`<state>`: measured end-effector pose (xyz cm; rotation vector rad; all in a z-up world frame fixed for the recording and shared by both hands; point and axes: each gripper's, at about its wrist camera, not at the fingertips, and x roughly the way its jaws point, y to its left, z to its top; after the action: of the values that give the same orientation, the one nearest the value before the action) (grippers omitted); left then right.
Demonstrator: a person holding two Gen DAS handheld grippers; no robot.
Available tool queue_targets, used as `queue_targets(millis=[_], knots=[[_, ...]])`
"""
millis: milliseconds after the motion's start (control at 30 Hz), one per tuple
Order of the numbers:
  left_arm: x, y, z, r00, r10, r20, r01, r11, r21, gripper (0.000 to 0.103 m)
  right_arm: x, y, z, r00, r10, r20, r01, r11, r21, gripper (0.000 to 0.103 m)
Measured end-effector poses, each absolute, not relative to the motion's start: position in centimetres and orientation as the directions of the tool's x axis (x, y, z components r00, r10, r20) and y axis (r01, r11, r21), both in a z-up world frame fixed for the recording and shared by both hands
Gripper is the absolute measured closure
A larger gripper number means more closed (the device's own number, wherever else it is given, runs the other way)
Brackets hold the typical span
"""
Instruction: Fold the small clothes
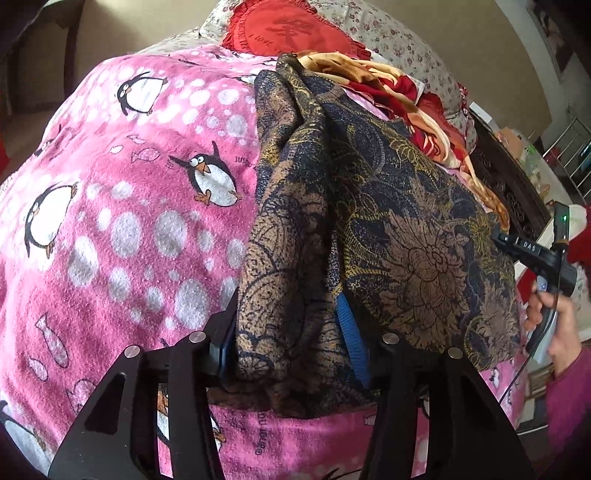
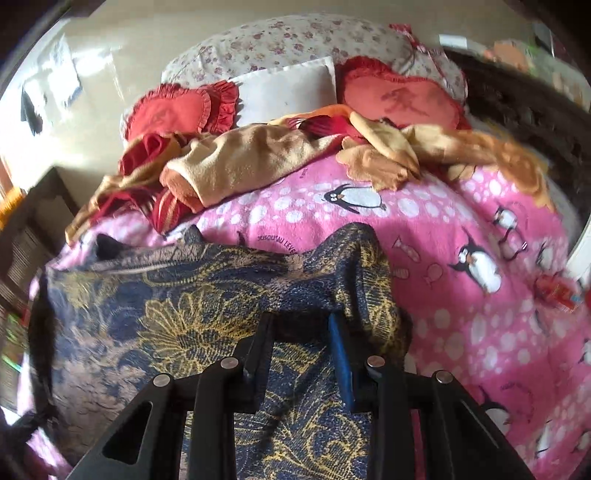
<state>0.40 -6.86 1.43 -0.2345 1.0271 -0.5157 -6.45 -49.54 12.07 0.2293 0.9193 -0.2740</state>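
The cloth point(image 1: 388, 221) is dark blue with brown and gold flowers all over it. It looks thin and a bit see-through, and it hangs in soft folds. It sits on a bed, on top of a pink blanket point(image 1: 129, 221) with penguins and white spots.

In the left wrist view, a bunched part of the cloth runs long, from the near edge up and away toward the red pillow point(image 1: 291, 33). The left tongs point(image 1: 291, 339) are closed around this bunch, with fabric squeezed between the blue pads. The rest of the cloth spreads out to the right, where the right tongs point(image 1: 496, 236) touch its far edge, held by a hand point(image 1: 554, 325).

In the right wrist view, the cloth point(image 2: 166, 314) lies wide and mostly flat to the left, with one corner bunched up. The right tongs point(image 2: 301, 321) pinch that raised fold. Behind it lies a messy orange and red blanket point(image 2: 240, 158).
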Motion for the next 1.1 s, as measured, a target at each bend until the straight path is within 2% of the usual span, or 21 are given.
queue_targets(millis=[100, 167, 200, 233, 267, 367, 500, 667, 733, 767, 900, 1100], knots=[[0.4, -6.8, 1.3, 0.416, -0.521, -0.746, 0.302, 0.852, -0.427, 0.054, -6.6, -48.3, 12.8, 0.558, -0.155, -0.815, 0.315, 0.948, 0.036, 0.072], [0.3, -6.8, 1.2, 0.422, -0.523, -0.741, 0.304, 0.851, -0.428, 0.053, -7.3, -47.0, 13.4, 0.57, -0.109, -0.814, 0.288, 0.955, 0.074, 0.07], [0.3, -6.8, 1.2, 0.423, -0.526, -0.738, 0.305, 0.849, -0.431, 0.051, -7.3, -46.1, 13.5, 0.579, -0.068, -0.813, 0.262, 0.959, 0.106, 0.065], [0.3, -6.8, 1.2, 0.424, -0.531, -0.734, 0.306, 0.846, -0.436, 0.049, -7.3, -45.3, 13.6, 0.581, -0.041, -0.813, 0.24, 0.963, 0.122, 0.055], [0.3, -6.9, 1.2, 0.425, -0.533, -0.731, 0.307, 0.845, -0.437, 0.047, -7.1, -44.2, 13.5, 0.578, -0.016, -0.816, 0.215, 0.968, 0.133, 0.053], [0.1, -7.3, 1.2, 0.436, -0.518, -0.736, 0.311, 0.854, -0.416, 0.046, -6.0, -40.0, 12.6, 0.556, 0.064, -0.829, 0.112, 0.982, 0.151, 0.052], [-0.5, -8.5, 1.4, 0.468, -0.463, -0.753, 0.339, 0.881, -0.33, 0.046, -4.6, -35.0, 11.4, 0.507, 0.139, -0.851, 0.016, 0.985, 0.171, 0.052], [-0.6, -8.9, 1.3, 0.472, -0.463, -0.75, 0.365, 0.877, -0.312, 0.037, -1.8, -29.5, 11.5, 0.458, 0.235, -0.857, -0.085, 0.972, 0.221, 0.05], [-0.5, -8.8, 1.2, 0.47, -0.476, -0.744, 0.361, 0.872, -0.33, 0.036, -0.1, -26.8, 11.4, 0.422, 0.282, -0.862, -0.146, 0.959, 0.242, 0.032], [-0.5, -8.8, 1.2, 0.469, -0.478, -0.742, 0.36, 0.871, -0.334, 0.036, 0.5, -26.0, 11.4, 0.419, 0.281, -0.864, -0.161, 0.959, 0.234, 0.03], [-0.4, -8.7, 1.1, 0.466, -0.489, -0.737, 0.363, 0.866, -0.345, 0.036, 2.9, -21.5, 11.9, 0.408, 0.248, -0.879, -0.245, 0.957, 0.157, 0.03], [-0.3, -7.2, 0.8, 0.455, -0.542, -0.706, 0.361, 0.837, -0.411, 0.033, 6.6, -17.1, 12.1, 0.389, 0.242, -0.889, -0.296, 0.946, 0.129, 0.029]])
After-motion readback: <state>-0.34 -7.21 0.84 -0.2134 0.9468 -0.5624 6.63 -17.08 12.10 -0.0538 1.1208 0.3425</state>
